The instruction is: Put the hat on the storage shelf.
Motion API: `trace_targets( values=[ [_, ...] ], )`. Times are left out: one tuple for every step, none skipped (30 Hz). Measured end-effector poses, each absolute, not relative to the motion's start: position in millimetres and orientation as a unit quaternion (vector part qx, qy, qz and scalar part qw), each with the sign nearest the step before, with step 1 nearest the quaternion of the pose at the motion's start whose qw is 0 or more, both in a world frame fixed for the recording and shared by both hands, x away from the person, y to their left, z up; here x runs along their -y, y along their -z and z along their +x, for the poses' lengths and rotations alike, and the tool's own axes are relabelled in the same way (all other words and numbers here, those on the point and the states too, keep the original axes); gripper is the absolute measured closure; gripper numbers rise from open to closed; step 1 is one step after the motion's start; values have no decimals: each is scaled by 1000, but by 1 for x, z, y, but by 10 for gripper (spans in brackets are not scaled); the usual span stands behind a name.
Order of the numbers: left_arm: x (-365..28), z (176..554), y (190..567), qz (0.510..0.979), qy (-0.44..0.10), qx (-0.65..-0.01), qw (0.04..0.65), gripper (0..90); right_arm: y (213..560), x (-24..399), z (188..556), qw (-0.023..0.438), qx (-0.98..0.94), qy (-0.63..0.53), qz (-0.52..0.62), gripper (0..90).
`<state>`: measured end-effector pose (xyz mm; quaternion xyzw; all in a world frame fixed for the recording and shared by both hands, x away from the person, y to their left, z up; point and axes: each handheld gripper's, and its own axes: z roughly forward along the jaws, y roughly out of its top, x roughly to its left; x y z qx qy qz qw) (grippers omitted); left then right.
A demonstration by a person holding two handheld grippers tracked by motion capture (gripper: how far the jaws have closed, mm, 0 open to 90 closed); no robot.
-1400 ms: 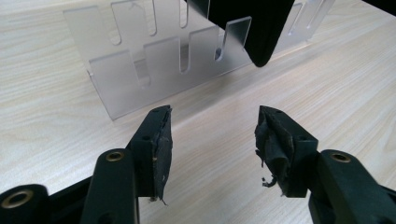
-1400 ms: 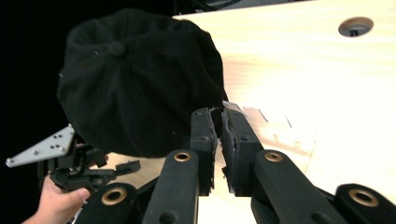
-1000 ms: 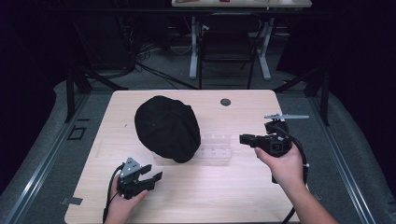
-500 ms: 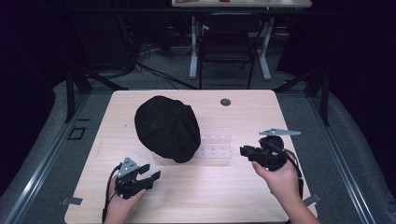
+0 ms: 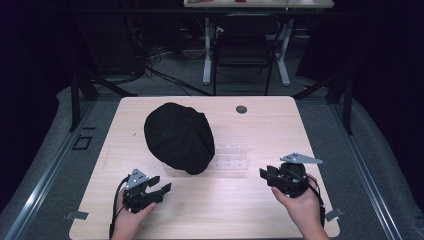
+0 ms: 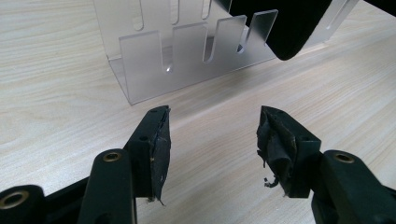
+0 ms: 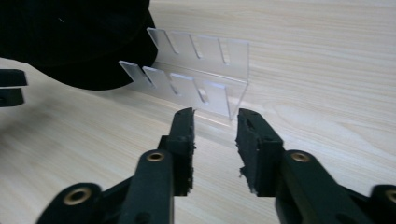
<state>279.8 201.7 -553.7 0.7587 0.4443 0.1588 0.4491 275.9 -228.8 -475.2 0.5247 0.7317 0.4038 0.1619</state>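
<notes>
A black cap (image 5: 177, 137) lies on the wooden table (image 5: 280, 125), its near edge resting over the left end of a clear acrylic slotted rack (image 5: 231, 158). My left gripper (image 5: 162, 186) sits near the front left of the table, open, nothing between its jaws. In the left gripper view the rack (image 6: 187, 56) stands just ahead of the left gripper (image 6: 212, 135), with the cap (image 6: 280, 23) at top right. My right gripper (image 5: 265, 175) is low at the front right, pointing left, open by a narrower gap. The right gripper (image 7: 215, 135) faces the rack (image 7: 196, 79) and cap (image 7: 79, 42).
A small dark round grommet (image 5: 241, 109) sits in the table's far middle. Beyond the far edge stand a chair (image 5: 242, 50) and white desk legs (image 5: 206, 50). Bare tabletop stretches between the two grippers along the front edge.
My right gripper has come down and back toward the front edge of the table, to the right of the rack. The left gripper has barely moved.
</notes>
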Motion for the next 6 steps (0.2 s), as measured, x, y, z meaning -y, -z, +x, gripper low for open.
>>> trace_targets(
  values=[
    [-201, 280, 554, 759, -160, -443, 449, 447, 479, 230, 274, 170, -733, -405, 519, 621],
    [-201, 280, 554, 760, -160, -443, 449, 447, 486, 230, 271, 189, -740, -403, 505, 612],
    [-201, 280, 554, 759, -159, -443, 450, 447, 489, 230, 269, 201, -743, -398, 499, 612],
    [-201, 280, 554, 759, -160, -441, 451, 447, 489, 230, 269, 201, -743, -398, 499, 612],
    [-200, 280, 554, 760, -160, -440, 451, 447, 497, 230, 266, 215, -741, -404, 491, 602],
    [-200, 280, 554, 760, -160, -439, 451, 447, 500, 231, 265, 216, -740, -405, 491, 595]
  ],
)
